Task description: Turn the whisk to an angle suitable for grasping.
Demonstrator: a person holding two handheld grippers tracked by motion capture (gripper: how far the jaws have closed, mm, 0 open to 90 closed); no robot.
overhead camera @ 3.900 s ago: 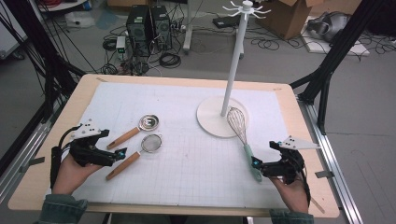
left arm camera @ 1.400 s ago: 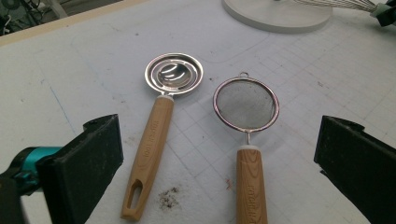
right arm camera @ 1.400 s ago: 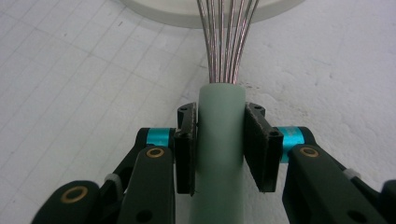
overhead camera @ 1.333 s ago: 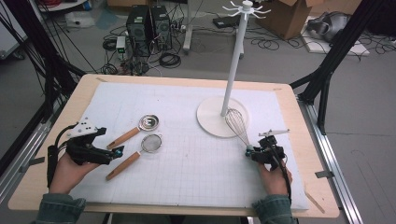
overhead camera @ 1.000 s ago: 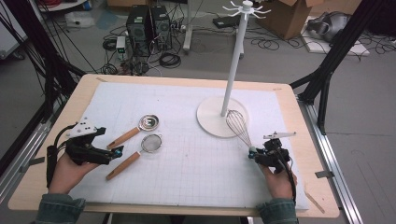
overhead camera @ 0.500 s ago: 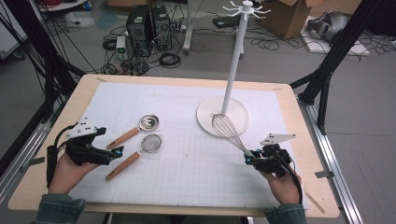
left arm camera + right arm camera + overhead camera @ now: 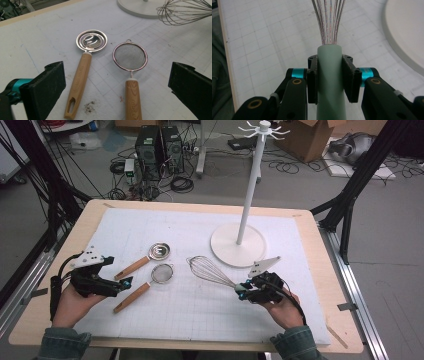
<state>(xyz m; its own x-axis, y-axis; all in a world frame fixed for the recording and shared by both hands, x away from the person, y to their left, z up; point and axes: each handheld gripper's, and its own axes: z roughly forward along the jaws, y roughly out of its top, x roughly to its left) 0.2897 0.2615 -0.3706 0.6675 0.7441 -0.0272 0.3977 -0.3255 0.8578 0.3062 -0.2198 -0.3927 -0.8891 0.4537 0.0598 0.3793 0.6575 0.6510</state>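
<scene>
My right gripper (image 7: 243,292) (image 7: 329,80) is shut on the pale green handle of a wire whisk (image 7: 207,270) (image 7: 329,22). The whisk lies low over the white mat, its wire head pointing left, away from the stand base. At the left of the table my left gripper (image 7: 125,282) (image 7: 120,82) stands open. Just ahead of its jaws lie a steel slotted spoon (image 7: 160,251) (image 7: 92,41) and a small mesh strainer (image 7: 162,273) (image 7: 130,56), both with wooden handles. The whisk head (image 7: 182,12) shows beyond them.
A tall white stand (image 7: 250,185) with hooks at its top rises from a round base (image 7: 237,251) (image 7: 407,32) at the mat's middle right. The white grid mat (image 7: 200,315) covers most of the wooden table. Cables and computer cases lie on the floor behind.
The right gripper has swung the whisk round: its wire head left the stand base and now points left over the mat. The left gripper has stayed put.
</scene>
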